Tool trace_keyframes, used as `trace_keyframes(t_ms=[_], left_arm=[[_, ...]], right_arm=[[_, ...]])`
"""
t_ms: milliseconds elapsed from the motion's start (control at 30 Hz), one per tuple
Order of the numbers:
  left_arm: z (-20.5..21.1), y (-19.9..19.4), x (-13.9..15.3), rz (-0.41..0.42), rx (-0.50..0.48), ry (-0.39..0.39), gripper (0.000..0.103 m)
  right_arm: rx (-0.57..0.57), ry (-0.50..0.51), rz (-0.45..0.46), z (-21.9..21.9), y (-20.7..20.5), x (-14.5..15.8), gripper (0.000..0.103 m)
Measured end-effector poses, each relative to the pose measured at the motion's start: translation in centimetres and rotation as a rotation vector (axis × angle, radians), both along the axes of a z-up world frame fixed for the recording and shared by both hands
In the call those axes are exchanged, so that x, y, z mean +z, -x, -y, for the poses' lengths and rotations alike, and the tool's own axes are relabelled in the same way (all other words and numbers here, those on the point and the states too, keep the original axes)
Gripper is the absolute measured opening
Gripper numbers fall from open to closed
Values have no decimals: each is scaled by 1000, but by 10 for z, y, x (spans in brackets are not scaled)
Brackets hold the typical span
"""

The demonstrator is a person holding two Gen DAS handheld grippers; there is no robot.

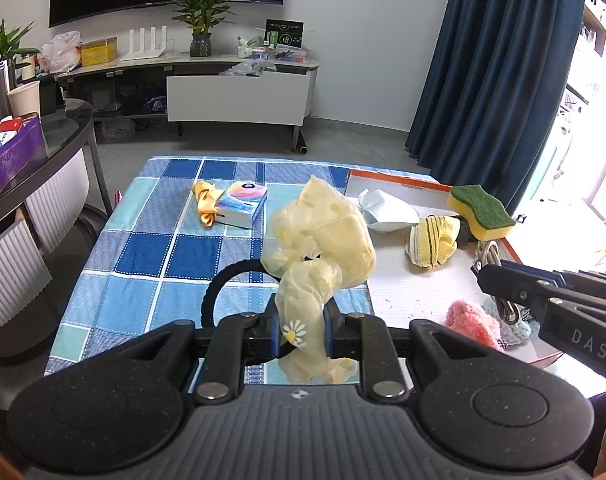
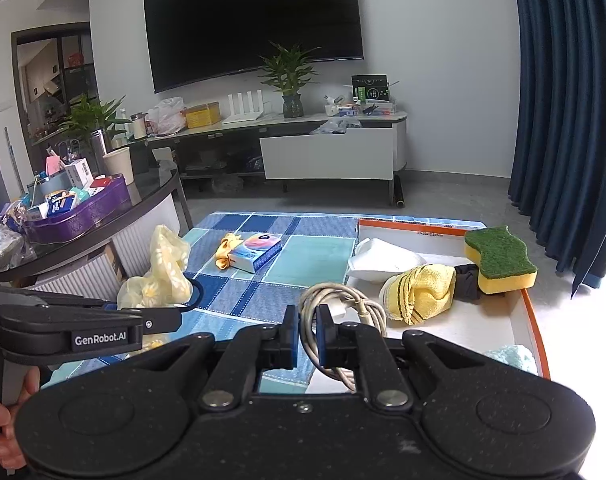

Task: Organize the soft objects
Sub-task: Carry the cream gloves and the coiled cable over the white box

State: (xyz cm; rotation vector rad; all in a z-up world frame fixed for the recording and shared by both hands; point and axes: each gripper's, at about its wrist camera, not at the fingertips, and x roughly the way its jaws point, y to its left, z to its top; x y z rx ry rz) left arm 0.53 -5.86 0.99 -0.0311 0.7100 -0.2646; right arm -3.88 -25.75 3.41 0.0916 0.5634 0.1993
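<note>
My left gripper point(image 1: 303, 330) is shut on a pale yellow daisy-print plastic bag point(image 1: 323, 240), held above the blue checked tablecloth point(image 1: 151, 256); the bag also shows at the left of the right wrist view point(image 2: 163, 276). My right gripper point(image 2: 307, 330) is shut on a coiled grey-white cable point(image 2: 343, 300) over the near left edge of the white tray point(image 2: 491, 320). In the tray lie a white pouch point(image 1: 387, 210), a yellow striped cloth point(image 1: 431, 244), a yellow-green sponge point(image 1: 483, 212), a dark scrunchie point(image 2: 465, 280), a pink fluffy item point(image 1: 471, 324) and a light blue one point(image 2: 515, 356).
A tissue pack point(image 1: 243, 202) and a yellow cloth point(image 1: 205, 200) lie at the far part of the tablecloth. A black ring point(image 1: 219, 288) lies under the bag. A dark side table with a purple basket point(image 2: 79, 216) stands at the left. A TV stand point(image 2: 303, 148) is behind.
</note>
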Motion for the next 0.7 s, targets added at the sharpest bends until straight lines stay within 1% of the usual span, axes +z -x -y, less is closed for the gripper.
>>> trace_keyframes(t_ms=[700], left_arm=[[20, 5, -1, -4, -45, -12, 21]], right_arm=[[-57, -12, 2, 20, 6, -1, 11]])
